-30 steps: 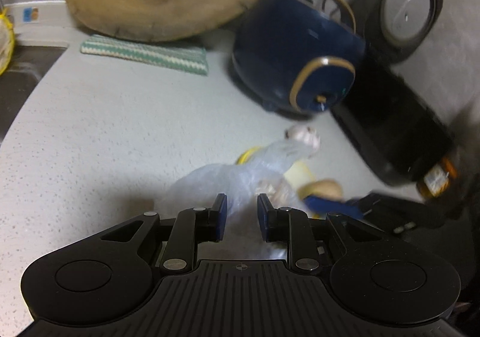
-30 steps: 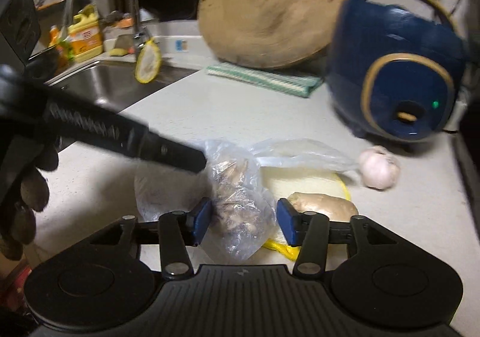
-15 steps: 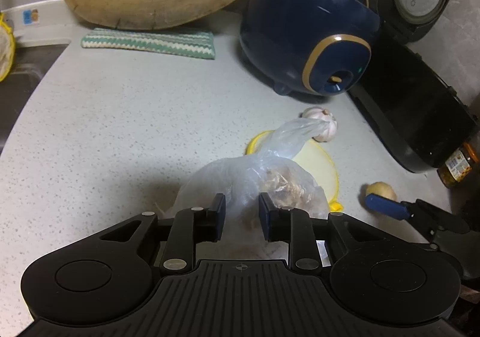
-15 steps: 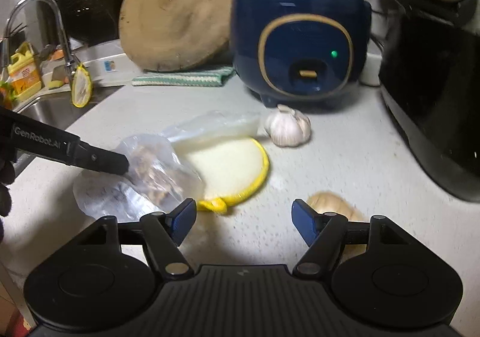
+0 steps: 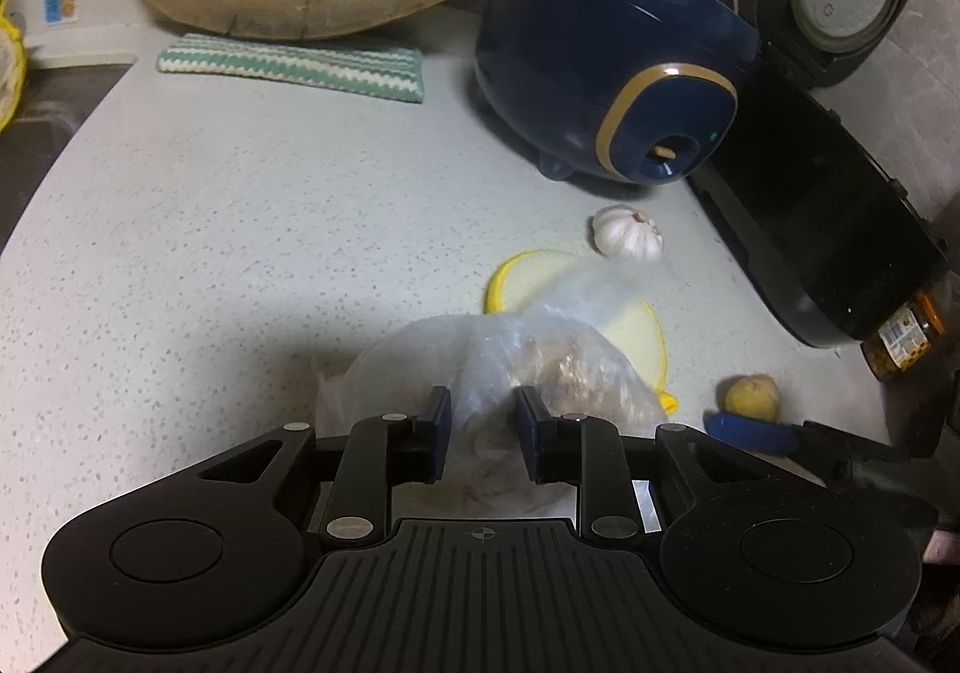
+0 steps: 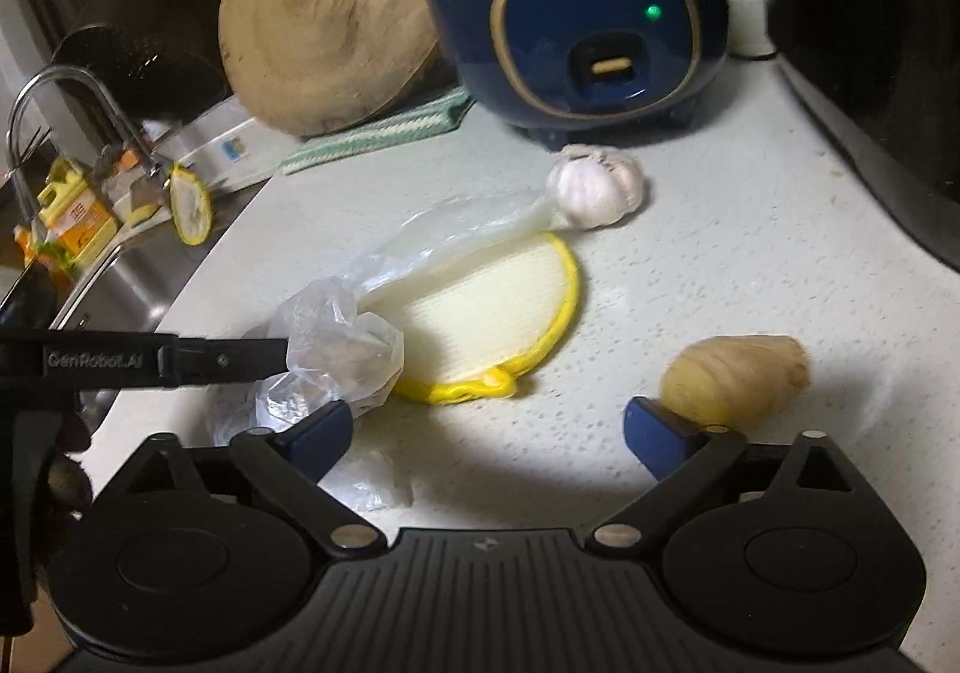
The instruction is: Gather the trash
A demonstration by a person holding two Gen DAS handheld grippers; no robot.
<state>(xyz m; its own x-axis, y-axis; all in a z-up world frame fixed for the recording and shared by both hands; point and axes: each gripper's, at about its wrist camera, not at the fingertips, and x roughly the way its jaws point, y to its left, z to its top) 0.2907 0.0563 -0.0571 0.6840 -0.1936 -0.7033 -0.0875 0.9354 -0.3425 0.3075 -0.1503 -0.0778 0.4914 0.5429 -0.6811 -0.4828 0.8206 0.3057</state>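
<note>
Gripping: left gripper [image 5: 479, 427] pinches the clear plastic bag [image 5: 510, 361] of scraps between its pads.
Bag place: on the speckled counter [image 5: 210, 229], partly over the yellow-rimmed pad [image 6: 504, 313]; its twisted tail trails toward the garlic bulb [image 6: 597, 184].
Right gripper [image 6: 487, 433]: jaws opening wide, nothing between them; ginger root [image 6: 735, 373] just beyond one fingertip.
Free room: bare counter toward the striped cloth [image 5: 288, 67].
Right view only: sink edge [image 6: 138, 277], faucet [image 6: 66, 115].

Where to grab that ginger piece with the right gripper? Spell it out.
Take the ginger across its narrow middle, coming down from above and the near side. It lies lengthwise on the counter, clear of the yellow pad; the right gripper is opening, nothing between its jaws.
</note>
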